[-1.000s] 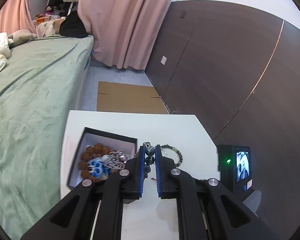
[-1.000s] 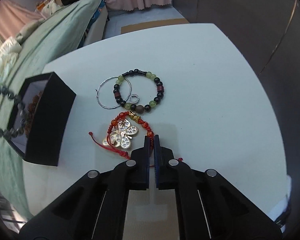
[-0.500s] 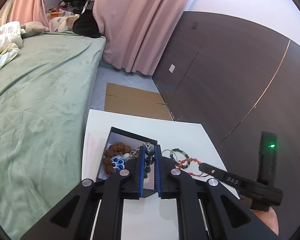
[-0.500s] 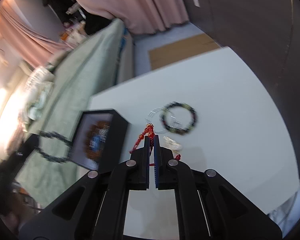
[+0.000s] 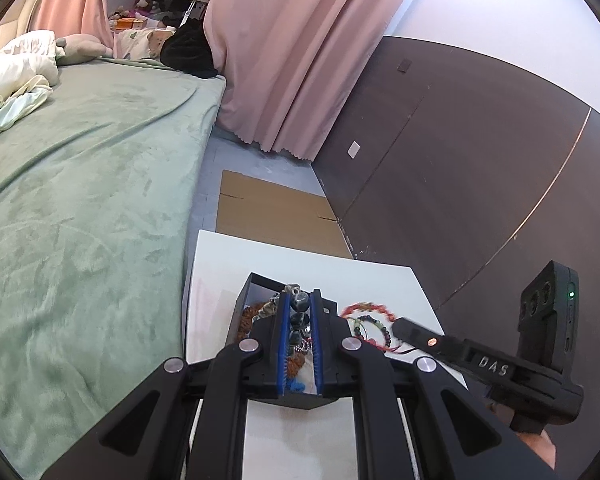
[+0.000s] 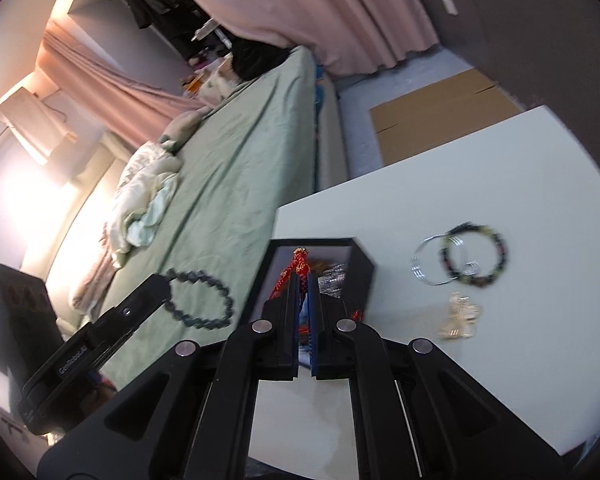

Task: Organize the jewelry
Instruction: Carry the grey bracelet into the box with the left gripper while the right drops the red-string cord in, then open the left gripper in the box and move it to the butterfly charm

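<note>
My left gripper (image 5: 300,300) is shut on a dark grey bead bracelet (image 5: 298,312) and holds it above the open black jewelry box (image 5: 260,288). That bracelet hangs as a loop in the right wrist view (image 6: 204,300). My right gripper (image 6: 305,276) is shut on a red cord bracelet (image 6: 298,266) over the box (image 6: 360,260); the red loop also shows in the left wrist view (image 5: 366,310). On the white table (image 6: 500,168) lie a green-and-black bead bracelet (image 6: 474,254), silver hoops (image 6: 424,264) and a gold butterfly piece (image 6: 460,316).
A bed with a green cover (image 5: 80,200) runs along the table's left side. Flat cardboard (image 5: 272,212) lies on the floor beyond the table. A dark wall panel (image 5: 460,152) stands to the right. The box holds brown beads (image 5: 246,316) and other pieces.
My right gripper lifted the red cord bracelet off the table and carried it left over the box. My left gripper rose with the grey bead bracelet and stays above the box.
</note>
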